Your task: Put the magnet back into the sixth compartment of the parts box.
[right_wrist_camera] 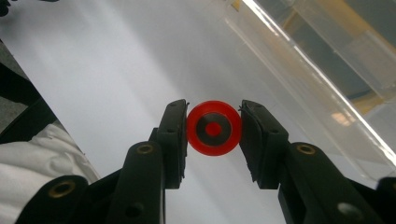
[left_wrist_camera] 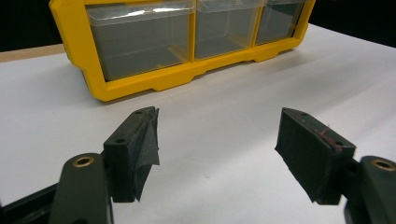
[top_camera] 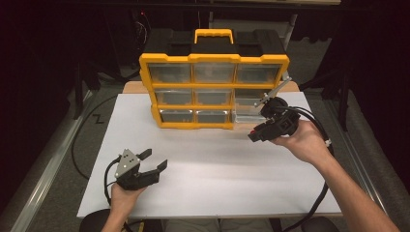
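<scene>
1. The left tool [top_camera: 153, 160], nearest the camera, rests in a hand low over the white worktop [top_camera: 217, 179], well in front of the yellow drawer cabinet [top_camera: 213, 89], its jaws wide apart and holding nothing.
2. The right tool [right_wrist_camera: 214, 129] is clamped on a small red ring [right_wrist_camera: 214, 128] with a grey face and red centre.
3. In the high view the right tool [top_camera: 253, 135] sits just beside the cabinet's lower right corner, where a clear drawer [top_camera: 247, 116] stands pulled out.
</scene>
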Demonstrator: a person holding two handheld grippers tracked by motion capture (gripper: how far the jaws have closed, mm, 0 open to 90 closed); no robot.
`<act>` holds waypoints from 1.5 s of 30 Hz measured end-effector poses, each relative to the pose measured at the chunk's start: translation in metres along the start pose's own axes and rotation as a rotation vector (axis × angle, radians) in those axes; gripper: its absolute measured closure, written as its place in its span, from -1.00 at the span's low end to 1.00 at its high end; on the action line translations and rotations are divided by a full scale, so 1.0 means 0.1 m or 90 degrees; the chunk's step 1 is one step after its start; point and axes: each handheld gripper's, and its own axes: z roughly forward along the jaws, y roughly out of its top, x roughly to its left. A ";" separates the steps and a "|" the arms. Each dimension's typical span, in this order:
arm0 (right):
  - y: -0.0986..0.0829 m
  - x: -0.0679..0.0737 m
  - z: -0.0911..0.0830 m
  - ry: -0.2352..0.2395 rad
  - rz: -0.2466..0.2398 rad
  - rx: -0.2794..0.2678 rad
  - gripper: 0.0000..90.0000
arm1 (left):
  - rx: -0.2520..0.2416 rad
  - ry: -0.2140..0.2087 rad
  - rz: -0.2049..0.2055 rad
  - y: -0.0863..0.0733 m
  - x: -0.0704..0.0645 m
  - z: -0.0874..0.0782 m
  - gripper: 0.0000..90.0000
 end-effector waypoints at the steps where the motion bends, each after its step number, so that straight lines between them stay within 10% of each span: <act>1: 0.01 0.00 -0.01 -0.001 0.002 -0.001 0.44 | 0.000 0.000 0.000 0.00 0.00 0.00 -0.34; 45: 0.40 -0.26 -0.12 -0.044 0.044 -0.013 0.44 | 0.001 0.000 -0.002 0.00 0.01 0.01 -0.34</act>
